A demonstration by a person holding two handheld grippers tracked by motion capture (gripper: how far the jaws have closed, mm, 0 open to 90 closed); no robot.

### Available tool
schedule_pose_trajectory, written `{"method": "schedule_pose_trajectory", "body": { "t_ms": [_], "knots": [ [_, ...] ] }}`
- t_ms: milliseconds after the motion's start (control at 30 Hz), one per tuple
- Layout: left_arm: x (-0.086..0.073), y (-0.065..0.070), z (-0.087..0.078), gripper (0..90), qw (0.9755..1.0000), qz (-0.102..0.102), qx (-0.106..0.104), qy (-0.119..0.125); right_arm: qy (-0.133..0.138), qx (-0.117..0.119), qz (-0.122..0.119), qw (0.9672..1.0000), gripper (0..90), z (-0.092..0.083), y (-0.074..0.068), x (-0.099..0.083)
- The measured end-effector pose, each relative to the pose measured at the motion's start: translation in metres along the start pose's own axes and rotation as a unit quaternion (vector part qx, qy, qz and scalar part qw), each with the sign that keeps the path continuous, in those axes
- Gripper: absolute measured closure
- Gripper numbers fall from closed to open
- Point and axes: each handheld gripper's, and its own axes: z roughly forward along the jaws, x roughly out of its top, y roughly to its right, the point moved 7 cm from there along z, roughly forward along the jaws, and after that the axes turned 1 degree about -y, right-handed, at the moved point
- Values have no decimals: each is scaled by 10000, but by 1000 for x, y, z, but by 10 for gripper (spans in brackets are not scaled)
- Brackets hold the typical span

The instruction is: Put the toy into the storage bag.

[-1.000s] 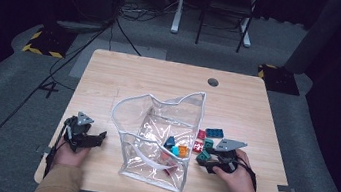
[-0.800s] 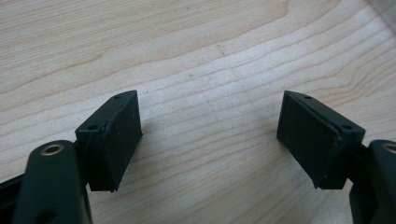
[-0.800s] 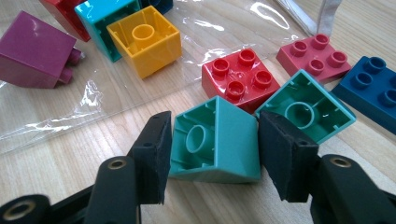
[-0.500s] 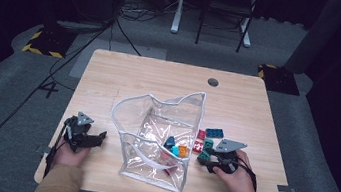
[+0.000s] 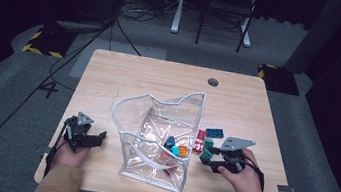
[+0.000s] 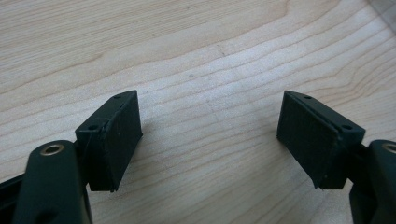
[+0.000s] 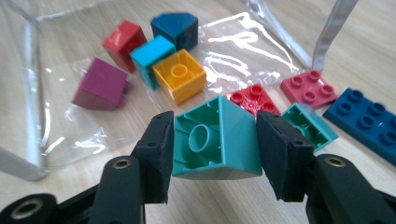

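Note:
My right gripper holds a teal brick upside down, its hollow underside facing the camera, just above the table. Its jaws have just been closing and now press on the brick's two sides. From above, the right gripper sits beside the right wall of a clear plastic bag. Inside the bag lie an orange brick, a cyan brick, a dark blue brick, a red brick and a magenta brick. My left gripper rests open on bare wood left of the bag, its pads wide apart.
Outside the bag, by the right gripper, lie two red plates, a blue plate and another teal brick. The wooden table has a round hole near its far edge. A chair and cables stand beyond it.
My right gripper has closed on the teal brick and risen slightly off the table with it. The left gripper has stayed put.

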Motion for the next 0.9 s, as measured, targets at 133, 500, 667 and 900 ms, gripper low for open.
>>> {"method": "schedule_pose_trajectory", "body": {
  "t_ms": [133,500,667,900],
  "knots": [
    [0,0,0,223,10000,-8,1,9,49,44,-37,10000,493,-12,-2,10],
    [0,0,0,223,10000,-1,7,13,293,74,-171,9994,493,-48,-5,43],
    [0,0,0,223,10000,-1,7,13,403,106,-161,9990,493,-60,-4,57],
    [0,0,0,223,10000,-7,2,9,595,138,-170,9980,493,-79,-3,81]
  ]
}}
